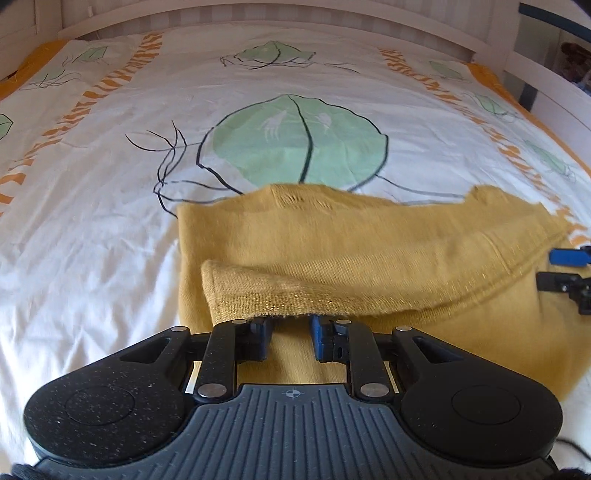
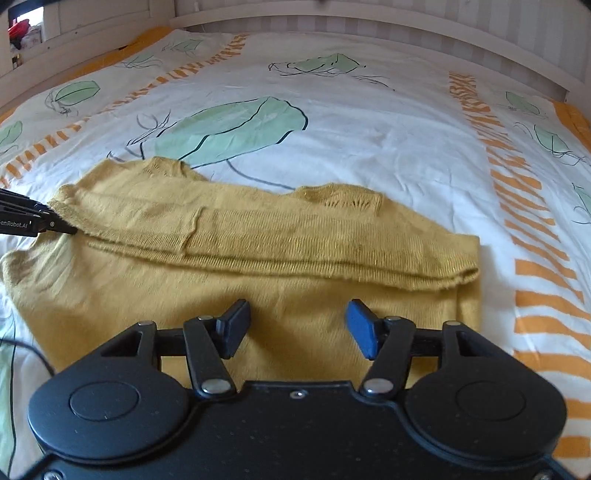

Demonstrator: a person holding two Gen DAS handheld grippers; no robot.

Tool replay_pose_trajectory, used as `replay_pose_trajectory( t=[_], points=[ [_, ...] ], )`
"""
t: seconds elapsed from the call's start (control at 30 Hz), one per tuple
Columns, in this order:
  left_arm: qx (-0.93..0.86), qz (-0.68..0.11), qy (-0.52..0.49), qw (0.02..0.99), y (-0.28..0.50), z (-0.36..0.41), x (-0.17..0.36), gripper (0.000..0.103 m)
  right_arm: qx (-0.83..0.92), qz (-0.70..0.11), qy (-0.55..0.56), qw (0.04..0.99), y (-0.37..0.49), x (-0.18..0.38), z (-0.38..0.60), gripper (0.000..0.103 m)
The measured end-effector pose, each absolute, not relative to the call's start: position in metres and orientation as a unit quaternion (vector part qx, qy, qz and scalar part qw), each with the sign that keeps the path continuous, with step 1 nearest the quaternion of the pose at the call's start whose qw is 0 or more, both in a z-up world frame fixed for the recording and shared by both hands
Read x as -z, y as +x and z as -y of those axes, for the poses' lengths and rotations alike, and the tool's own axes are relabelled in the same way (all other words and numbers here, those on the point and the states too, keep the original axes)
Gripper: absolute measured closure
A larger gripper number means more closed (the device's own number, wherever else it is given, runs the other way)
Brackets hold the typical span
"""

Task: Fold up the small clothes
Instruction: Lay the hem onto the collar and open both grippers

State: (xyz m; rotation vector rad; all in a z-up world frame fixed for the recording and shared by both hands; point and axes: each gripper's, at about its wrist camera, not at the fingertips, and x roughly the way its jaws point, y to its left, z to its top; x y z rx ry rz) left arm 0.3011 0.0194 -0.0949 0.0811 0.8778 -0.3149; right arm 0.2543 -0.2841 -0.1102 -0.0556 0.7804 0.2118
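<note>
Mustard knit sweater (image 2: 258,236) half-folded; left gripper (image 1: 290,334) at hem, grip unclear; right gripper (image 2: 297,326) wide.

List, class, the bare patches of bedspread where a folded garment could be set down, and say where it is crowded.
Bare bedspread lies between the yellow sweater and the headboard, and right of it over the orange stripes. Crowded: the near edge, where the left tongs and right tongs work.

The sweater (image 2: 258,258) lies on the bed (image 2: 369,129), its near part folded back over itself. The left hand-held gripper (image 1: 290,332) sits at its left edge, the right hand-held gripper (image 2: 297,328) just before it.
</note>
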Motion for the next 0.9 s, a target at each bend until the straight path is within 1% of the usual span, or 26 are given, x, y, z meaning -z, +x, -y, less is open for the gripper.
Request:
replay_pose_trajectory(
  t=[0.03, 0.07, 0.1, 0.47, 0.63, 0.73, 0.77, 0.8, 0.87, 0.9],
  points=[
    [0.148, -0.423, 0.037, 0.893, 0.308, -0.02, 0.095, 0.083, -0.102, -0.383, -0.023, 0.918, 0.261, 0.11, 0.285, 0.036],
    [0.147, -0.425, 0.034, 0.892, 0.315, -0.02, 0.095, 0.082, -0.1, -0.386, -0.017, 0.917, 0.269, 0.111, 0.286, 0.032],
    [0.144, -0.429, 0.029, 0.891, 0.322, -0.02, 0.096, 0.082, -0.097, -0.388, -0.01, 0.917, 0.276, 0.112, 0.288, 0.031],
    [0.109, -0.426, -0.019, 0.898, 0.372, -0.026, 0.094, 0.082, -0.051, -0.384, 0.079, 0.918, 0.321, 0.114, 0.312, 0.03],
    [0.09, -0.41, -0.037, 0.907, 0.373, -0.034, 0.075, 0.082, -0.028, -0.374, 0.108, 0.921, 0.317, 0.108, 0.323, 0.03],
    [0.096, -0.403, -0.026, 0.91, 0.36, -0.034, 0.061, 0.081, -0.023, -0.372, 0.112, 0.921, 0.31, 0.101, 0.325, 0.03],
    [0.102, -0.402, -0.022, 0.91, 0.353, -0.034, 0.057, 0.08, -0.028, -0.371, 0.113, 0.921, 0.306, 0.098, 0.324, 0.03],
    [0.112, -0.399, -0.019, 0.91, 0.345, -0.034, 0.054, 0.075, -0.035, -0.369, 0.111, 0.922, 0.301, 0.095, 0.322, 0.03],
    [0.122, -0.394, -0.017, 0.911, 0.326, -0.036, 0.051, 0.069, -0.047, -0.367, 0.096, 0.924, 0.292, 0.091, 0.313, 0.03],
    [0.128, -0.393, -0.018, 0.911, 0.315, -0.038, 0.05, 0.068, -0.055, -0.367, 0.087, 0.924, 0.288, 0.09, 0.307, 0.03]
  ],
)
